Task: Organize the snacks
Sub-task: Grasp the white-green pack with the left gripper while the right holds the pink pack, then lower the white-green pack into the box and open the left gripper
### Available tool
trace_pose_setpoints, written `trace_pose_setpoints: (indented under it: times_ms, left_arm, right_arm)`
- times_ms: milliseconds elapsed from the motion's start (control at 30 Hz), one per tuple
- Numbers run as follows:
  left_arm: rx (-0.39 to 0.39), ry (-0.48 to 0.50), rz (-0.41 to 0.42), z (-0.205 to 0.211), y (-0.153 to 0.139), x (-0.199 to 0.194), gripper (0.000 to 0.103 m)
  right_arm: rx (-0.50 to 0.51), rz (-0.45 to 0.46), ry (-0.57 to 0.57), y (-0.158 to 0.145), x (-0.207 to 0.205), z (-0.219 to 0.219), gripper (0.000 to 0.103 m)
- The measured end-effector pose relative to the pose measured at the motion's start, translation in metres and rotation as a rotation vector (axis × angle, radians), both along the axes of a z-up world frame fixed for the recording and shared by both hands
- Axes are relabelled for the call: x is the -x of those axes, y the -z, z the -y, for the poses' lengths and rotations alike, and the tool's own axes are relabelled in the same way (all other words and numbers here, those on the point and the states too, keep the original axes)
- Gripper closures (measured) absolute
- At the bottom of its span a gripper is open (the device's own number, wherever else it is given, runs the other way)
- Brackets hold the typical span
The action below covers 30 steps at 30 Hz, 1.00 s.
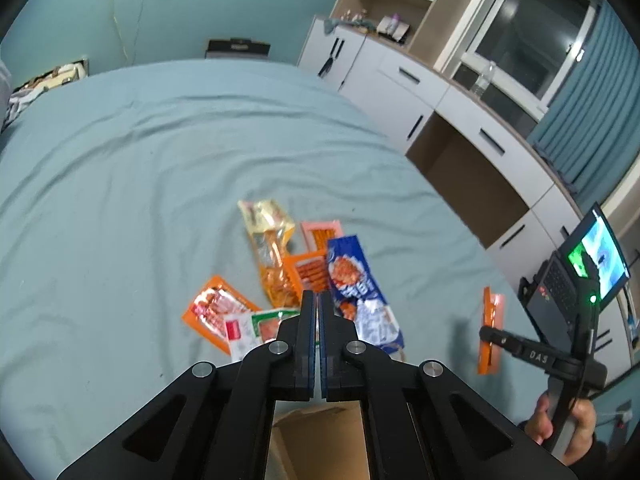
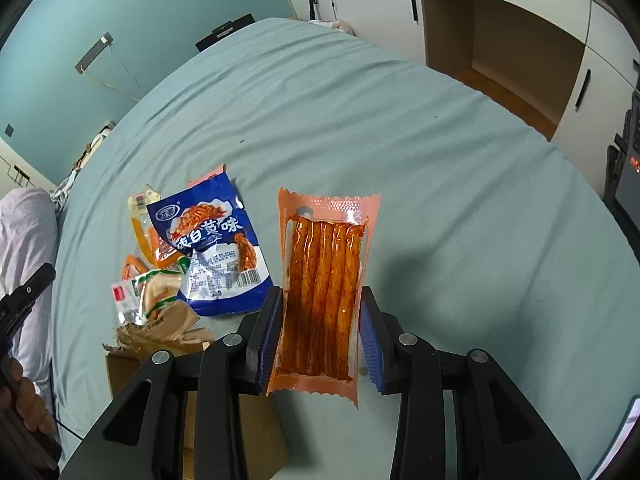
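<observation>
My right gripper (image 2: 322, 320) pinches the spicy-stick packet (image 2: 326, 280) by its edges: light, floppy, slick. Left gripper (image 1: 319, 312) has its jaws pressed together, empty.

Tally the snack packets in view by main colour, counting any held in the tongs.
Orange packets, the last held in the right tongs: 4
Yellow packet: 1
Blue packet: 1
White-and-green packet: 1
Total: 7
</observation>
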State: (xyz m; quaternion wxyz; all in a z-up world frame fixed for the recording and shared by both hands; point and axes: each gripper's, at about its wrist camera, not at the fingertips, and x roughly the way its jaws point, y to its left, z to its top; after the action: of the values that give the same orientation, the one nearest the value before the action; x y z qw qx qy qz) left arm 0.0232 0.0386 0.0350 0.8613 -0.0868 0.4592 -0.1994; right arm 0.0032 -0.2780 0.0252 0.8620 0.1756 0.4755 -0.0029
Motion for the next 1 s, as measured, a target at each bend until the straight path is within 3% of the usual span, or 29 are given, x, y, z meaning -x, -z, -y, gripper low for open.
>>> trace_pose_setpoints:
  times_ms: [33,67,100,167,233,300,367,433,500,533,600,700,867,1000]
  left_arm:
    - [-0.013,0.008,-0.024,0.000,0.007,-0.002,0.098]
    - [-0.025,0.011,-0.036,0.000,0.009,-0.001,0.081]
    - [-0.060,0.009,-0.067,0.001,0.020,-0.004,0.048]
    - [-0.126,-0.005,-0.133,0.004,0.041,-0.013,0.024]
    - [-0.154,-0.017,-0.202,0.005,0.060,-0.023,0.024]
    - [-0.131,-0.033,-0.297,0.002,0.085,-0.035,0.024]
    - [-0.099,-0.066,-0.378,-0.004,0.107,-0.045,0.026]
    - [-0.065,-0.080,-0.435,-0.006,0.120,-0.050,0.040]
    - [-0.012,-0.070,-0.486,-0.006,0.130,-0.054,0.090]
    - [-0.009,-0.070,-0.498,-0.005,0.131,-0.054,0.098]
    - [-0.008,-0.079,-0.491,-0.003,0.128,-0.053,0.103]
    - [0.016,-0.090,-0.424,-0.004,0.102,-0.051,0.103]
    - [0.123,-0.088,-0.173,-0.009,0.013,-0.016,0.103]
    - [0.154,-0.033,-0.012,-0.010,-0.038,0.024,0.103]
  right_arm:
    - [0.004,-0.004,-0.004,0.001,-0.002,-0.002,0.068]
    - [0.008,-0.008,-0.006,0.002,-0.004,-0.006,0.068]
    - [0.010,-0.013,-0.010,0.003,-0.007,-0.008,0.068]
    - [0.006,-0.028,-0.019,0.009,-0.014,-0.008,0.068]
    - [-0.003,-0.044,-0.022,0.013,-0.022,-0.010,0.068]
    - [-0.016,-0.060,-0.028,0.018,-0.030,-0.009,0.068]
    - [-0.033,-0.073,-0.035,0.022,-0.038,-0.009,0.068]
    - [-0.029,-0.074,-0.041,0.024,-0.042,-0.011,0.068]
    - [-0.012,-0.076,-0.049,0.026,-0.046,-0.014,0.068]
    - [-0.007,-0.077,-0.054,0.027,-0.047,-0.015,0.068]
    - [-0.004,-0.079,-0.058,0.029,-0.049,-0.015,0.068]
    - [-0.008,-0.081,-0.053,0.030,-0.047,-0.015,0.068]
    - [-0.009,-0.053,-0.033,0.022,-0.036,-0.013,0.068]
    - [-0.001,-0.022,-0.019,0.014,-0.022,-0.011,0.068]
